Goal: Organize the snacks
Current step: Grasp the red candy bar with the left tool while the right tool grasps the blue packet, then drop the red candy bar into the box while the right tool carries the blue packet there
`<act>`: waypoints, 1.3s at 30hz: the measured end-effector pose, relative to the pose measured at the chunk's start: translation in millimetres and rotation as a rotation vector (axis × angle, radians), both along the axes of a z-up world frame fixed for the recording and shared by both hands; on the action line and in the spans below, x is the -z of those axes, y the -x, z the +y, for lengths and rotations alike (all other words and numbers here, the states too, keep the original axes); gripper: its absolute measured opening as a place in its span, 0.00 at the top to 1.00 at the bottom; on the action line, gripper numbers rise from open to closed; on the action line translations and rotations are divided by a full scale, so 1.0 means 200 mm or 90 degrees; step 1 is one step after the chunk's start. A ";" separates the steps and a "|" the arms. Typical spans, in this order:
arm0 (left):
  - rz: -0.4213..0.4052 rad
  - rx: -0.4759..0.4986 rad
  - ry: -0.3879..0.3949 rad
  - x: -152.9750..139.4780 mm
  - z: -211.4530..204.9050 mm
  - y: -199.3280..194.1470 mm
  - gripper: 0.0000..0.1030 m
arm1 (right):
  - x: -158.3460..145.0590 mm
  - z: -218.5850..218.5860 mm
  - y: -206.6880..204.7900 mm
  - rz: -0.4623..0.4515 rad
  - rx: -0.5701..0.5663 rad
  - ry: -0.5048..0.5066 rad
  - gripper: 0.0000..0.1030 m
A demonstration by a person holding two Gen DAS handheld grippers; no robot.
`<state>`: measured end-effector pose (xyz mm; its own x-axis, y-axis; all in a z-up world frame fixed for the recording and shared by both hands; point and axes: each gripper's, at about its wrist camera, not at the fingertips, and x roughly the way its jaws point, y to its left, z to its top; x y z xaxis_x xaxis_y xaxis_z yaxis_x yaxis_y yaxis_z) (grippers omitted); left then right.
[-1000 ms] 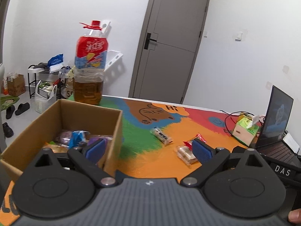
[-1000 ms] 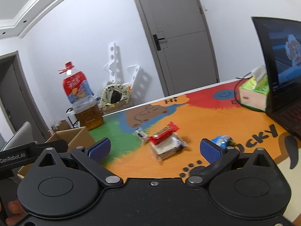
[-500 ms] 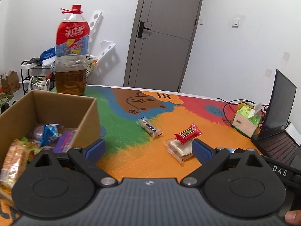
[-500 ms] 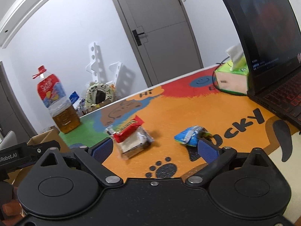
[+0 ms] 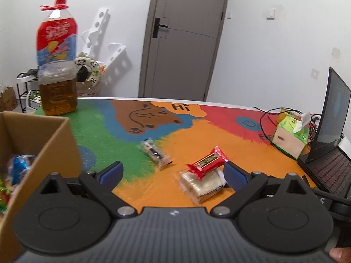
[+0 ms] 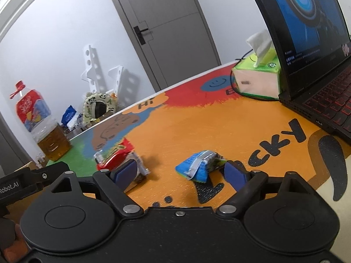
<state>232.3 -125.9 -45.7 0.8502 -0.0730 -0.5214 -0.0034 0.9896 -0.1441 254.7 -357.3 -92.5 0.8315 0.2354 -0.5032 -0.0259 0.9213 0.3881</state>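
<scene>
With some snacks already lying in the cardboard box (image 5: 54, 135) at the table's (image 6: 197, 127) left edge, the right gripper (image 6: 179, 173) is closing its still-unclenched jaws around the blue packet (image 6: 197, 166) mid-table, while the left gripper (image 5: 173, 173) is hanging released over the red bar (image 5: 208, 162), wafer pack (image 5: 201, 184) and clear packet (image 5: 153, 151) still waiting there.

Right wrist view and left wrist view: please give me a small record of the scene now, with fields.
surface: colourful table
container: cardboard box, holding snacks
loose snacks: red bar lying on clear pack; small clear packet; blue packet
left gripper: open, empty
right gripper: open, jaws just been closing, blue packet between them, not gripped
</scene>
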 end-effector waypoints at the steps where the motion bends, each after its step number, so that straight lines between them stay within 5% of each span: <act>1: 0.002 0.005 0.001 0.01 -0.01 -0.02 0.06 | 0.01 -0.01 -0.01 0.005 0.003 0.000 0.18; 18: 0.002 0.031 -0.045 0.13 -0.20 -0.31 0.09 | 0.08 0.01 -0.16 0.029 0.024 0.015 0.23; 26: 0.032 0.034 -0.026 0.23 -0.18 -0.36 0.33 | 0.08 0.02 -0.15 0.033 0.037 0.047 0.40; 29: 0.023 0.048 -0.015 0.23 -0.18 -0.34 0.53 | 0.08 0.03 -0.14 0.031 0.037 0.055 0.48; 31: 0.021 0.049 -0.018 0.22 -0.19 -0.33 0.75 | 0.09 0.03 -0.14 0.038 0.032 0.051 0.67; 39: 0.006 0.046 0.021 0.19 -0.11 -0.23 0.78 | 0.08 0.04 -0.08 0.028 0.019 0.025 0.69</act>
